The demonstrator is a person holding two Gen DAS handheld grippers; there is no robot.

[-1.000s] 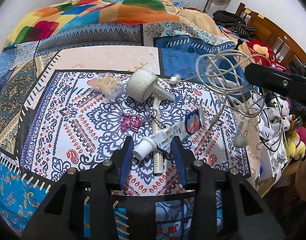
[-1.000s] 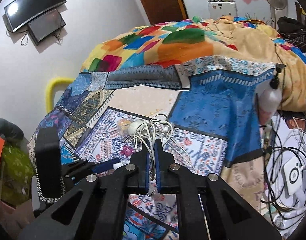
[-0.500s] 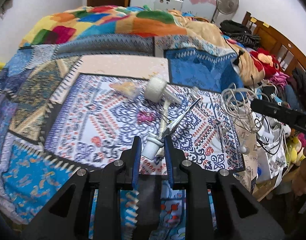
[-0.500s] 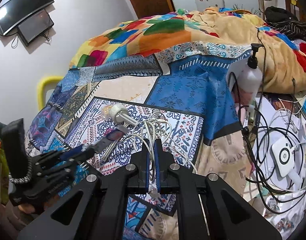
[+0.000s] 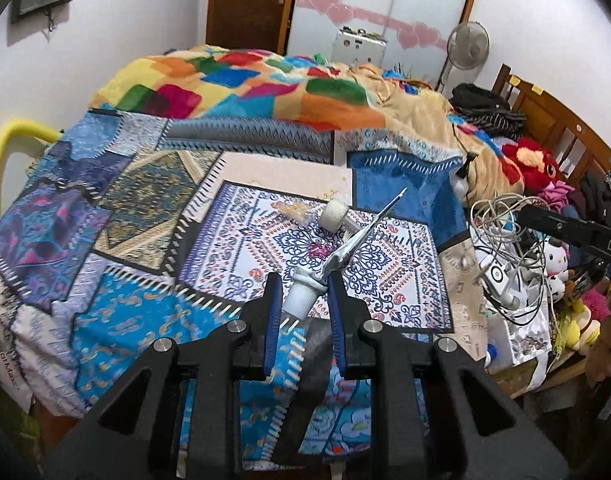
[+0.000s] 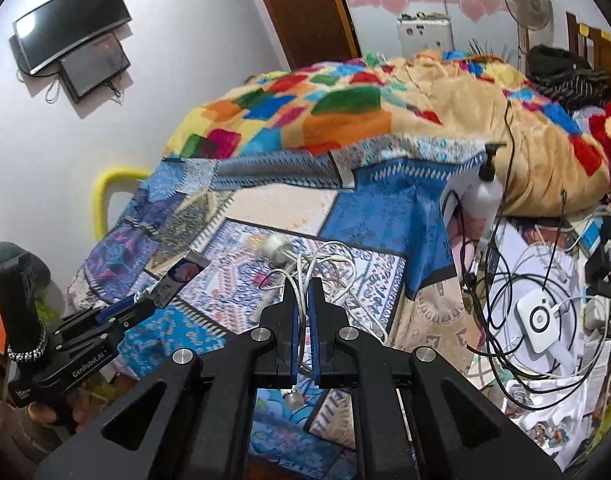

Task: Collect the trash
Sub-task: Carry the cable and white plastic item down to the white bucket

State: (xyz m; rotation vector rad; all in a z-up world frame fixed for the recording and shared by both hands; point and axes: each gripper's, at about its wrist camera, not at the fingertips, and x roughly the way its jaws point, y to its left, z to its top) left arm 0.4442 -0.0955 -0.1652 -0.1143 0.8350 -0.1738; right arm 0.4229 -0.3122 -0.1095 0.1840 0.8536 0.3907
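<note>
Left tongs (image 5: 301, 300) clamped on toothpaste tube (image 5: 337, 258), lifted above bed (image 5: 125, 216); right tongs (image 6: 303, 308) clenched on white cable bundle (image 6: 325, 268), raised.

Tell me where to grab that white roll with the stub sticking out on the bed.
Grip the white roll across its round body, coming down from above: it lies on its side on the patterned bedspread, and the narrow stub looks likelier to slip.

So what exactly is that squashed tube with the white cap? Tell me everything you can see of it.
The flattened silvery toothpaste tube has a ribbed white screw cap and a crimped tail pointing up and away. Its printed side shows blue and red in the right view. It looks nearly empty. The left hand-held gripper pinches its cap end, holding it lifted above the patterned bedspread.
</note>
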